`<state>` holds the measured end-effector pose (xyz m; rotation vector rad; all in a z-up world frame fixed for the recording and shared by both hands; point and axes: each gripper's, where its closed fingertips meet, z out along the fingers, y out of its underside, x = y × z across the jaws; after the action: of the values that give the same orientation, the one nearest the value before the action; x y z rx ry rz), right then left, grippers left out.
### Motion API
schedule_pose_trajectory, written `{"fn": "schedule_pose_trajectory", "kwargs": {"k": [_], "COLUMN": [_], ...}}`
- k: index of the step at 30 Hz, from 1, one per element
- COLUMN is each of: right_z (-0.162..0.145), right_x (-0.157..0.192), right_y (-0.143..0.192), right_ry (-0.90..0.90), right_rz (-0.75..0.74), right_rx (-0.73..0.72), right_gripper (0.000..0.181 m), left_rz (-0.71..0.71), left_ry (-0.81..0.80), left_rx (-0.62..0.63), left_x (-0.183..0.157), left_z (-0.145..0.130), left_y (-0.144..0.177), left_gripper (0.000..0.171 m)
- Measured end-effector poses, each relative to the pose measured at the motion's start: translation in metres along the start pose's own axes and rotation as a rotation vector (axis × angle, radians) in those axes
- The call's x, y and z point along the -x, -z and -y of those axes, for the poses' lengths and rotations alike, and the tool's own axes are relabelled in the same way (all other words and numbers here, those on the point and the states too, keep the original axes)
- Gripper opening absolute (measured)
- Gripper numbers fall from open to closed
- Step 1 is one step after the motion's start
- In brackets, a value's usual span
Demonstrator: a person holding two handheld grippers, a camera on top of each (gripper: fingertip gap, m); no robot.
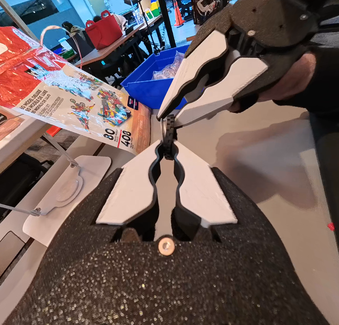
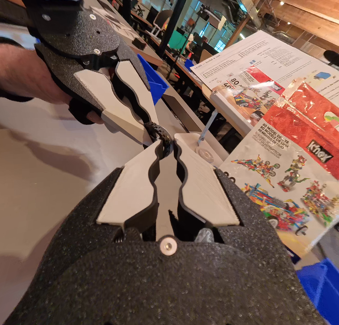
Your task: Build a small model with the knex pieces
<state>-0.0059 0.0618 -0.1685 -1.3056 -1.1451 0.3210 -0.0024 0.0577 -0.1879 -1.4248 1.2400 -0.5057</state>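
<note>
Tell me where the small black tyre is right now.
The small black tyre is off the table, pinched between the fingertips of the left gripper and the right gripper, which meet tip to tip, with the blue bin behind.

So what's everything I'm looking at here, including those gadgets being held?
Small black toy wheel with treaded tyre: one, black with grey hub, held above the table between both gripper tips.
Pale grey table: one, beneath the grippers.
Blue plastic bin: one, blue, far table edge, clear bags inside.
Glossy printed building-set sheet: one, red and white, propped beside the grippers.
Red tote bag: one, on a background desk.
Orange traffic cone: one, far floor.
Left hand-held gripper: one, black and white, shut on the wheel.
Right hand-held gripper: one, same colours, shut on the wheel.
</note>
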Motion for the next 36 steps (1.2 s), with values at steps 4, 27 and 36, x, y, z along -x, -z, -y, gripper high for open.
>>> {"fn": "schedule_pose_trajectory", "kwargs": {"k": [4, 27, 36], "right_z": [0.004, 0.063, 0.062], "right_x": [0.001, 0.017, 0.013], "right_y": [0.003, 0.037, 0.022], "right_ry": [-0.047, -0.441, -0.317], "right_rz": [0.035, 0.419, 0.237], "right_rx": [-0.039, -0.434, -0.354], "right_gripper": [0.008, 0.006, 0.01], "left_rz": [-0.018, -0.319, -0.23], "left_ry": [-0.014, 0.092, 0.084], "left_rx": [-0.019, -0.305, -0.267], "left_x": [-0.003, -0.029, -0.012], "left_z": [0.006, 0.062, 0.056], "left_y": [0.003, 0.046, 0.047], "left_gripper": [0.004, 0.004, 0.003]}}
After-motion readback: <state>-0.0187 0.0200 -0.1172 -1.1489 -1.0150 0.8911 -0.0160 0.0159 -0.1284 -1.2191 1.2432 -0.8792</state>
